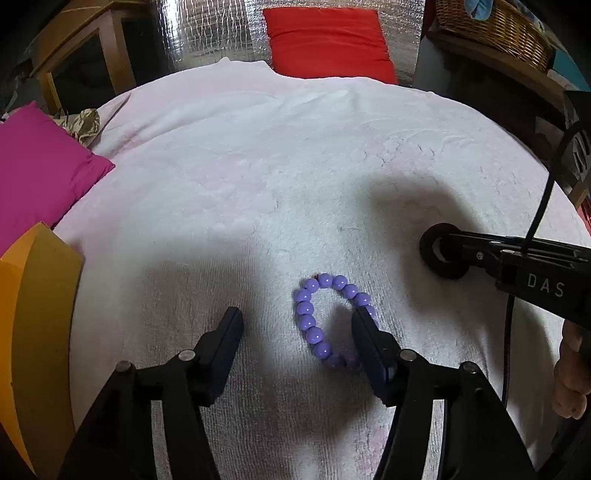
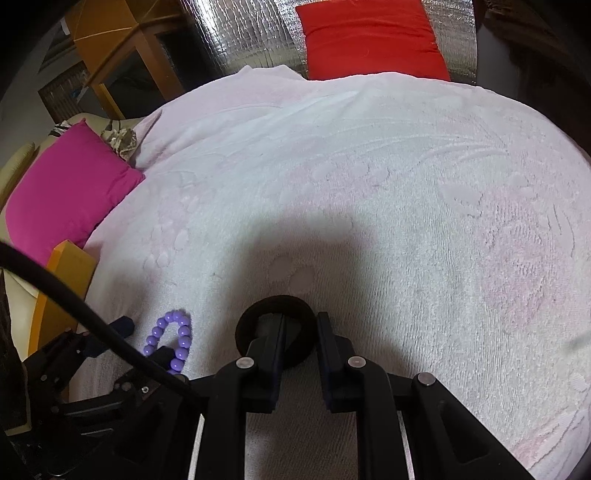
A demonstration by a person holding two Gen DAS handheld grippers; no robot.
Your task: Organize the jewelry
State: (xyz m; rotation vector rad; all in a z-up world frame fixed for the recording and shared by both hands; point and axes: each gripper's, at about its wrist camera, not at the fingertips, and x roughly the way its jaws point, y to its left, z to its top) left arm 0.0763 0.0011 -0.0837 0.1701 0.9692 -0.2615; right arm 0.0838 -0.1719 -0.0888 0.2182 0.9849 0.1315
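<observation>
A bracelet of purple beads lies in a loop on the white towel. My left gripper stands open over it. Its left finger is apart from the beads and its right finger covers the loop's right side; no pad presses on the beads. In the right wrist view the purple bracelet shows at lower left with the left gripper around it. My right gripper is shut on the rim of a black ring, low over the towel. From the left wrist, the black ring and the right gripper appear to the bracelet's right.
An orange box stands at the towel's left edge, a magenta cushion behind it. A red cushion lies at the far edge, a wicker basket at far right. A hand and a black cable show.
</observation>
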